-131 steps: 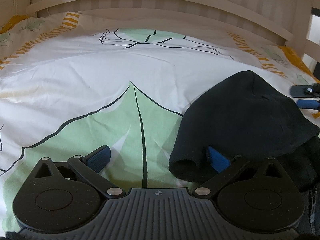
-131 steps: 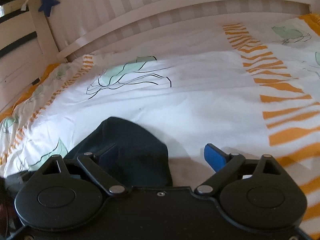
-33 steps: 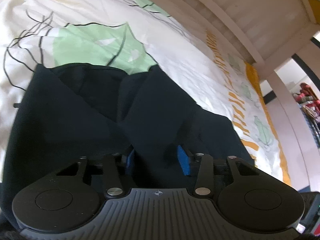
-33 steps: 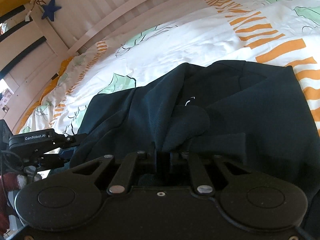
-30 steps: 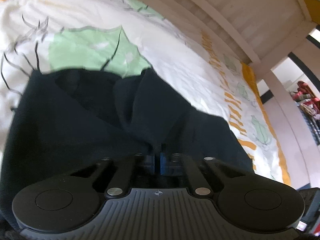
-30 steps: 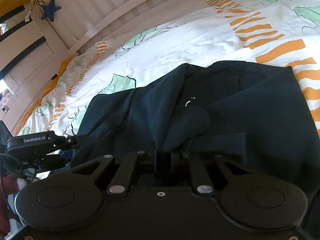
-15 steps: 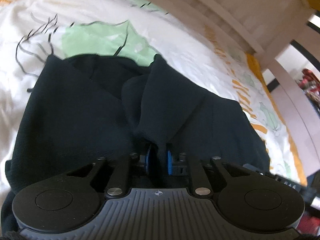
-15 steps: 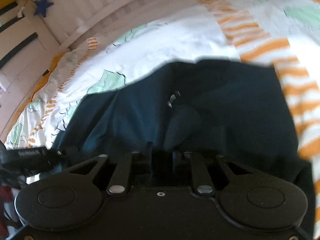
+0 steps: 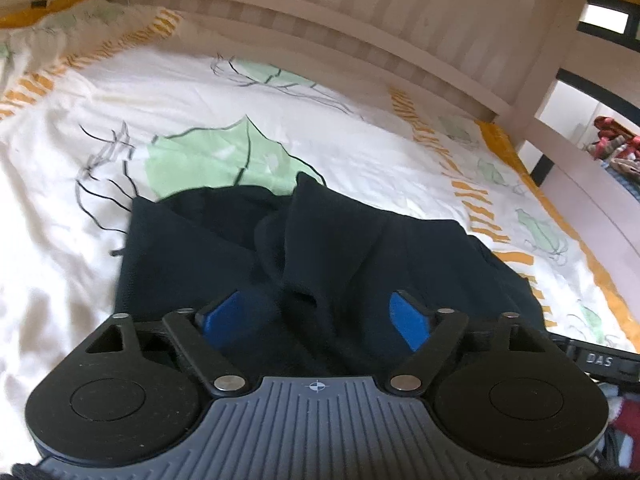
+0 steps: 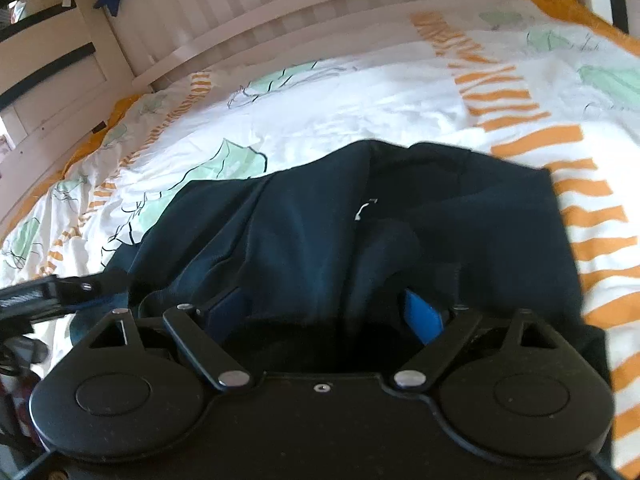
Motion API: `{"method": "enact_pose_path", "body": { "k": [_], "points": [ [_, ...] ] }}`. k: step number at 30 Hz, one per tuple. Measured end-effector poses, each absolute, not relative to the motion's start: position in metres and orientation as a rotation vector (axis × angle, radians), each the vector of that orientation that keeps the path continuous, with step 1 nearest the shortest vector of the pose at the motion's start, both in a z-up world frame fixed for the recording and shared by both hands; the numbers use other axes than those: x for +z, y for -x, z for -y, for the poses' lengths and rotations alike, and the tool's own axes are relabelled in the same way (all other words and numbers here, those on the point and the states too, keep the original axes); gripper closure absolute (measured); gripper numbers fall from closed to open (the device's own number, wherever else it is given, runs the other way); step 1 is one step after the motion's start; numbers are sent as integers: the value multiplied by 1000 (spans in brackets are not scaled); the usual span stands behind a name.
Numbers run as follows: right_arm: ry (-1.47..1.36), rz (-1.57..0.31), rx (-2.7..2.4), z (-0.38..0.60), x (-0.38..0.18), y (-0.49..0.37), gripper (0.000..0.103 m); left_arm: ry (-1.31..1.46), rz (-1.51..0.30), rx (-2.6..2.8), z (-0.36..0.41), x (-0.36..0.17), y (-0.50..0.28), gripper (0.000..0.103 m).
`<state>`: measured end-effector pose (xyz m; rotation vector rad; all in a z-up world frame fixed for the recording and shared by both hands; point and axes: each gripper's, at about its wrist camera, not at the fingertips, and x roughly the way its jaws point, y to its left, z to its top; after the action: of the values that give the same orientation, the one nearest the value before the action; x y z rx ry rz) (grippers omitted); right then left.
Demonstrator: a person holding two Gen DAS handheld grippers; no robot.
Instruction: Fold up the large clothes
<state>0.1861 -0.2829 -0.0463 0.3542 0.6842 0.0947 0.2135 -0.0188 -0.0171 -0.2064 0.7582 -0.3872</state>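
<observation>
Left wrist: garment (image 9: pixel 360 248) under opening gripper (image 9: pixel 316 316)

My two wrist cameras looked down along my grippers, close over the bed (image 9: pixel 360 148), both facing its slatted headboard (image 10: pixel 280 4) and sharing the dark garment (image 9: pixel 360 248).

Left claw (image 9: pixel 316 312): two round black discs low in the frame, a grey ribbed plate with a small crosshair mark between them, black link arms on silver pivot screws, blue pads (image 9: pixel 408 320) at the finger ends. Right claw (image 10: pixel 326 312): same discs, links and screws, but a smooth black plate with one small centre screw; blue pads (image 10: pixel 422 316) too. White lettering on the black bar at far right of the left view.
</observation>
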Motion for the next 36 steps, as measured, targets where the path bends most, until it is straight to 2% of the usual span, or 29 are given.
{"method": "enact_pose_path", "body": {
  "k": [3, 11, 16, 20, 22, 23, 30, 36],
  "points": [
    [-348, -648, 75, 285, -39, -174, 7, 176, -743, -385, 22, -7, -206, 15],
    [-311, -589, 64, 278, -28, -154, 6, 51, -736, -451, 69, -4, -197, 14],
    [-244, -604, 85, 265, -31, -173, 5, -37, -750, -424, 90, -24, -205, 14],
    [-185, -712, 48, 260, -55, -193, 5, -142, -799, -383, 95, -56, -216, 12],
    [-168, -771, 39, 260, -73, -199, 4, -102, -790, -385, 88, -68, -217, 3],
    [-138, -742, 40, 258, -77, -197, 3, -85, -786, -379, 84, -71, -217, 1],
    [-126, -727, 41, 256, -77, -194, 1, -58, -804, -387, 77, -64, -217, 0],
    [-225, -694, 64, 266, -55, -171, 1, 2, -799, -410, 62, -44, -195, 0]
  ]
}}
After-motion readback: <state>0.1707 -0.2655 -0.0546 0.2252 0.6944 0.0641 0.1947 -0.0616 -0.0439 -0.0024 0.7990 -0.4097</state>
